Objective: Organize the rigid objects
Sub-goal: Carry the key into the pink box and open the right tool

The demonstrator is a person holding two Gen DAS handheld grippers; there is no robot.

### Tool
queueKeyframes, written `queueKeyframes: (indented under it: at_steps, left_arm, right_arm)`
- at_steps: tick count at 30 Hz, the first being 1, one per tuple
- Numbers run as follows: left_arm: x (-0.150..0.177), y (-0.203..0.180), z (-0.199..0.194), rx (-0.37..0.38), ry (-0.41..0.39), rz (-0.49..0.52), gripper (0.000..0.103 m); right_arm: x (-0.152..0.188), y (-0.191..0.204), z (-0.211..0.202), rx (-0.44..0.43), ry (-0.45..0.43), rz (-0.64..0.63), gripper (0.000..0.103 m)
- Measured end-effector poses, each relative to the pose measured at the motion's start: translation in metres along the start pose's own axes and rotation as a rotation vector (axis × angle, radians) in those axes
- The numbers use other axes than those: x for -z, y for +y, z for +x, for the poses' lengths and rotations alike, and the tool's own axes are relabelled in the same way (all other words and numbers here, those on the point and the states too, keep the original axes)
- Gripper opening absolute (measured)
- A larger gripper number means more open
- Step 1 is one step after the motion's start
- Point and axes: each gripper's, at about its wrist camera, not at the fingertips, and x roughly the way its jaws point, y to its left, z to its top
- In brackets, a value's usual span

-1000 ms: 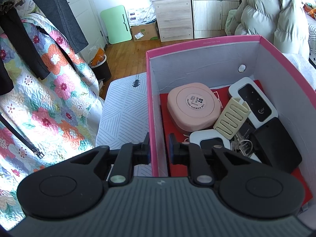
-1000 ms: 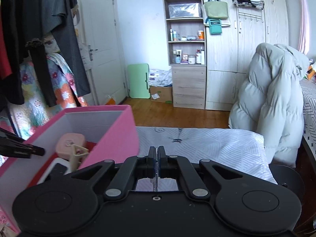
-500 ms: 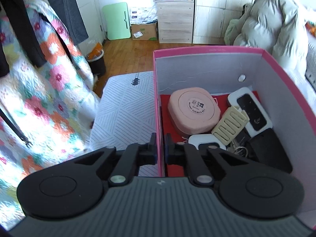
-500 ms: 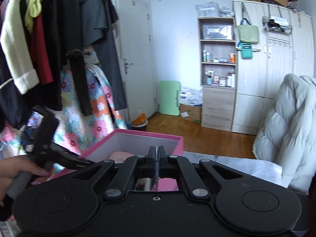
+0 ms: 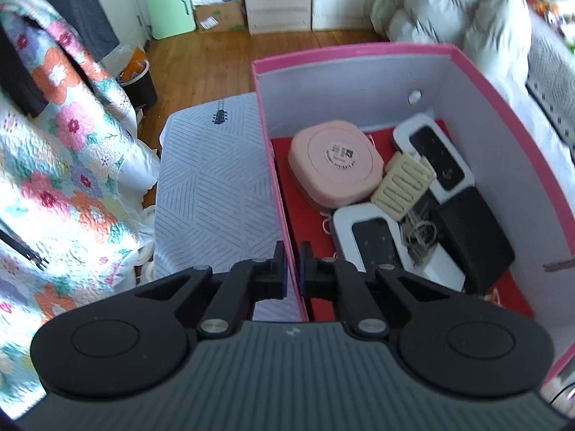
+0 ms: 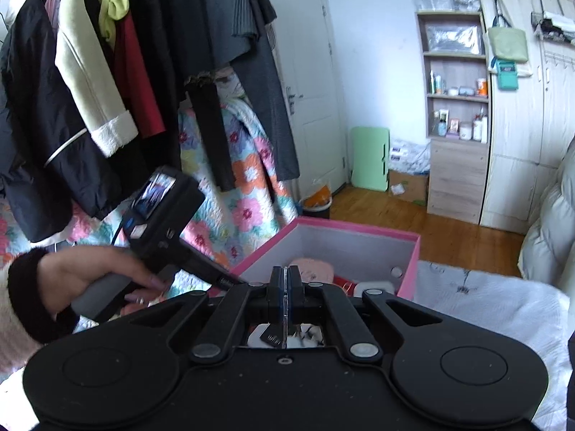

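both jaws are closed, the left gripper [image 5: 293, 269] clamped on the near left wall of the pink box [image 5: 276, 179] with the gadgets ahead-right inside, the right gripper [image 6: 284, 291] empty, so shifting the box likely comes next.

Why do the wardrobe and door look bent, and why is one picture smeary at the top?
Right wrist view: the fisheye lens bows the wardrobe and door, in even daylight. Left wrist view: the puffy coat at the top is motion-blurred, while the pink box stays fairly sharp.
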Motion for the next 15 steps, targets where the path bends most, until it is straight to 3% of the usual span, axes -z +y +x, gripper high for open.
queueKeyframes:
  at_steps: [4, 10, 11, 12, 15]
  left_arm:
    - [0.0, -0.009, 0.0, -0.032, 0.01, 0.043, 0.005]
    - [0.006, -0.005, -0.002, -0.027, -0.02, -0.012, 0.005]
    - [0.008, -0.005, -0.003, -0.027, -0.024, -0.018, 0.005]
    - [0.009, -0.005, -0.003, -0.029, -0.026, -0.021, 0.005]
    - [0.012, -0.007, -0.006, -0.034, -0.031, -0.016, 0.005]
  right_arm:
    - [0.008, 0.008, 0.023, -0.071, 0.083, 0.048, 0.003]
    - [0.018, 0.016, 0.066, -0.193, 0.181, 0.146, 0.003]
    - [0.02, 0.015, 0.073, -0.191, 0.191, 0.181, 0.004]
    - [0.021, 0.015, 0.08, -0.176, 0.198, 0.214, 0.01]
    - [0.026, 0.011, 0.083, -0.106, 0.187, 0.247, 0.011]
